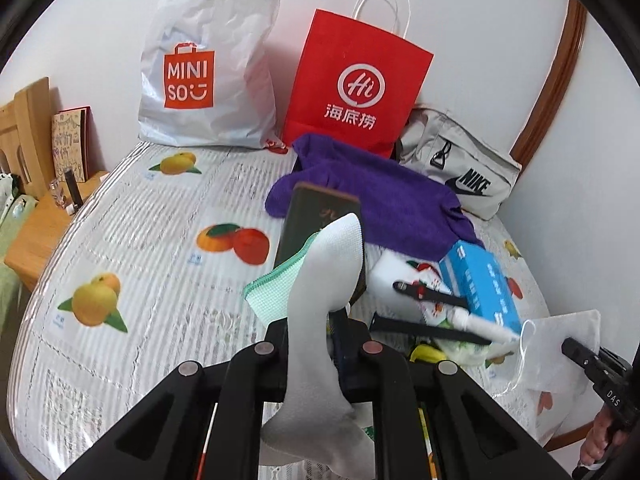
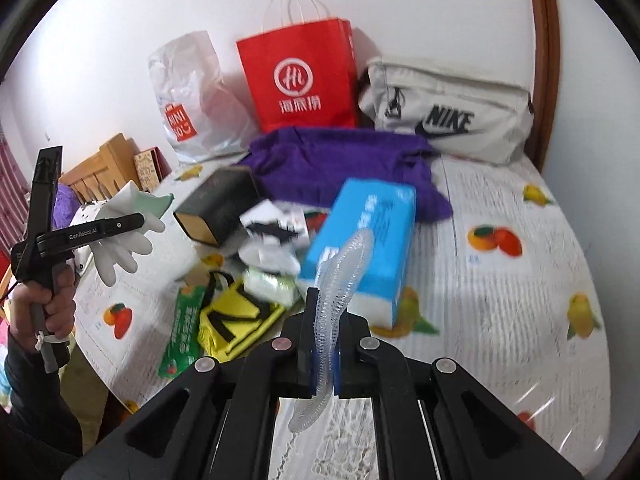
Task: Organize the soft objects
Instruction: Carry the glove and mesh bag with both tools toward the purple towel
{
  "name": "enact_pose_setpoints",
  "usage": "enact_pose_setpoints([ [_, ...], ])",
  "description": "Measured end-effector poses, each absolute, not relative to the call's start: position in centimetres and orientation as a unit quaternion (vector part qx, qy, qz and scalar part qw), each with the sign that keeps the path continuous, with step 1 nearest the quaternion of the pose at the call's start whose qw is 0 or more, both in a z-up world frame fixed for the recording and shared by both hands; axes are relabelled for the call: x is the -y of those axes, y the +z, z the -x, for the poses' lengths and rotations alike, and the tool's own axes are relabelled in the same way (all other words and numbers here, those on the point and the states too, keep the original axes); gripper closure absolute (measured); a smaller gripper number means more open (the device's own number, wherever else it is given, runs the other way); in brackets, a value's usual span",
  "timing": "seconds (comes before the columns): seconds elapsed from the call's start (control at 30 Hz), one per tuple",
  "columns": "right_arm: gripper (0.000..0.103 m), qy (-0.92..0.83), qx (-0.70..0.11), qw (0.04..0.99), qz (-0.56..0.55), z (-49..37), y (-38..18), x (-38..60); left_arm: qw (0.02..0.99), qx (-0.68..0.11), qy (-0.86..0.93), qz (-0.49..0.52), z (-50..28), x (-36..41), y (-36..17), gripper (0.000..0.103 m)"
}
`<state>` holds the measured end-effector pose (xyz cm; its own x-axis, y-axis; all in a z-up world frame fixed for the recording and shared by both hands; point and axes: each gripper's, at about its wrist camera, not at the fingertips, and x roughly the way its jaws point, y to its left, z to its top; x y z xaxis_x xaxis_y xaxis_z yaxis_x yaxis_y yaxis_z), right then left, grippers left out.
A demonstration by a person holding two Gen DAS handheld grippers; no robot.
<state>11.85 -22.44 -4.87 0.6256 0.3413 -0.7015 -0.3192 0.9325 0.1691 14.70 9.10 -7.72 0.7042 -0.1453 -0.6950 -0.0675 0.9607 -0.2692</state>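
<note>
My left gripper (image 1: pixel 310 354) is shut on a white glove (image 1: pixel 320 312) with a mint-green cuff (image 1: pixel 276 284), held up above the table; from the right wrist view the same glove (image 2: pixel 120 240) hangs from that gripper at the left. My right gripper (image 2: pixel 324 344) is shut on a thin white face mask (image 2: pixel 340 276), seen edge-on; in the left wrist view the mask (image 1: pixel 560 348) is at the right edge. A purple towel (image 1: pixel 372 196) lies crumpled at the back of the table, and it shows in the right wrist view (image 2: pixel 340 160) too.
On the fruit-print tablecloth (image 1: pixel 140 240) stand a white Miniso bag (image 1: pixel 204 72), a red paper bag (image 1: pixel 356 80) and a grey Nike bag (image 1: pixel 460 168) along the wall. A dark box (image 2: pixel 220 208), blue tissue box (image 2: pixel 364 240), yellow pouch (image 2: pixel 236 320) and black straps (image 1: pixel 428 300) clutter the middle.
</note>
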Motion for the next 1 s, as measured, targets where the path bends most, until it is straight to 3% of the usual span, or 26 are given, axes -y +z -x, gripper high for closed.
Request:
enact_pose_setpoints([
  [0.57,0.098,0.199,-0.351,0.915,-0.006,-22.2,-0.4,21.8,0.915,-0.382,-0.022,0.126,-21.7,-8.8,-4.2,0.091],
  [1.0,0.098,0.195,-0.372,0.907,-0.037,-33.7,-3.0,20.3,0.909,-0.396,-0.019,0.132,-29.3,-9.1,-4.4,0.091],
])
